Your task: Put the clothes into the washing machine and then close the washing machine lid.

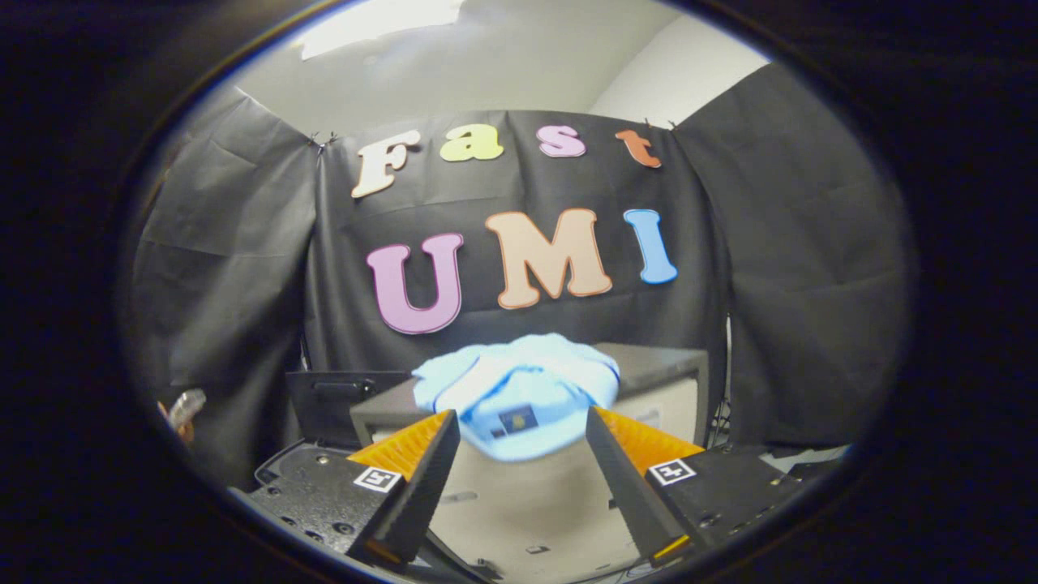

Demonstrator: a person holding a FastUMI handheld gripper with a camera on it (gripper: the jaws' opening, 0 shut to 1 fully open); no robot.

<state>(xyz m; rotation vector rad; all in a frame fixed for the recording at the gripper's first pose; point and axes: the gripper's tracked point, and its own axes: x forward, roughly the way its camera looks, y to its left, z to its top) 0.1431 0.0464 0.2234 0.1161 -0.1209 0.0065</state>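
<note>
Clothes (516,388), a light blue bundle, lie heaped on top of the washing machine (649,381), drooping over its front edge just ahead of the fingertips. The gripper (523,430) has its fingers spread wide apart, holding nothing, the bundle's lower edge lying between their tips, contact unclear. Beyond the machine hangs the black cloth wall (811,268).

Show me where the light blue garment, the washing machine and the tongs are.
light blue garment (519,389): gripper view, middle of the bunched cloth.
washing machine (661,381): gripper view, front wall beside the garment.
tongs (519,438): gripper view, open gap midway between the tips, garment's hanging edge there.
</note>
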